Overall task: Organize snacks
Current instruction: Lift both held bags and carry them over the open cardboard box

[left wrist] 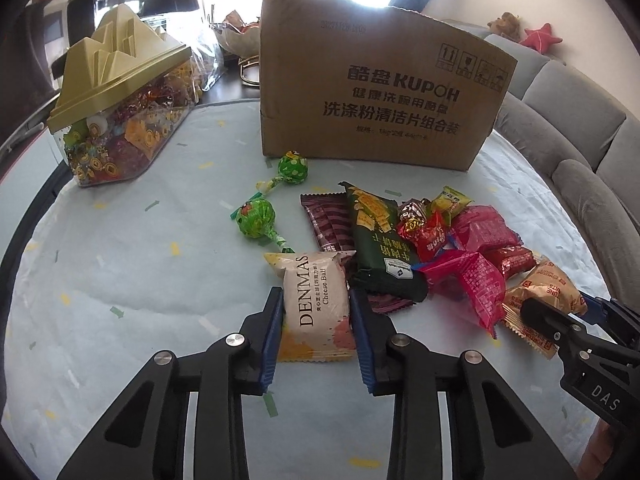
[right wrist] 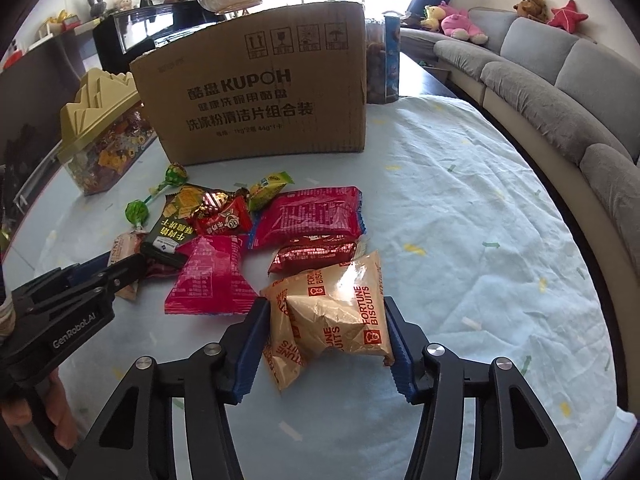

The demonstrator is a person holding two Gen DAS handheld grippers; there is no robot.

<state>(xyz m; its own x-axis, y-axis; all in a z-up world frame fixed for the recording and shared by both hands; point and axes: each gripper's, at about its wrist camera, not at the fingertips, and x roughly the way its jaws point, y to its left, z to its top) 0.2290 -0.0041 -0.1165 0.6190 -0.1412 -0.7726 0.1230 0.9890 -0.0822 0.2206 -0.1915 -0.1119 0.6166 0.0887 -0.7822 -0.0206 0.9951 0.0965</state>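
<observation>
While left gripper [left wrist: 316, 312] clamps cheese-ball packet [left wrist: 314, 304] lengthwise, right gripper [right wrist: 326, 334] clamps biscuit packet [right wrist: 340, 312]

A home living room: a grey sofa [right wrist: 532, 76] with plush toys [right wrist: 460, 20] curves beside the table [right wrist: 460, 208].

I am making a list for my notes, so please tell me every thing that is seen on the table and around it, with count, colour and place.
Cardboard box: 1, brown, back of table.
Candy jar: 1, clear with gold lid, back left.
Lollipops: 2, green, before the box.
Cheese Ball packet: 1, cream, between left pads.
Fortune Biscuits packets: 2, tan, between right pads.
Other snack packets: several, pink, red, dark green, yellow, in a pile.
Tablecloth: 1, pale blue.
Sofa: 1, grey, right.
Left gripper: black, blue pads.
Right gripper: same.
</observation>
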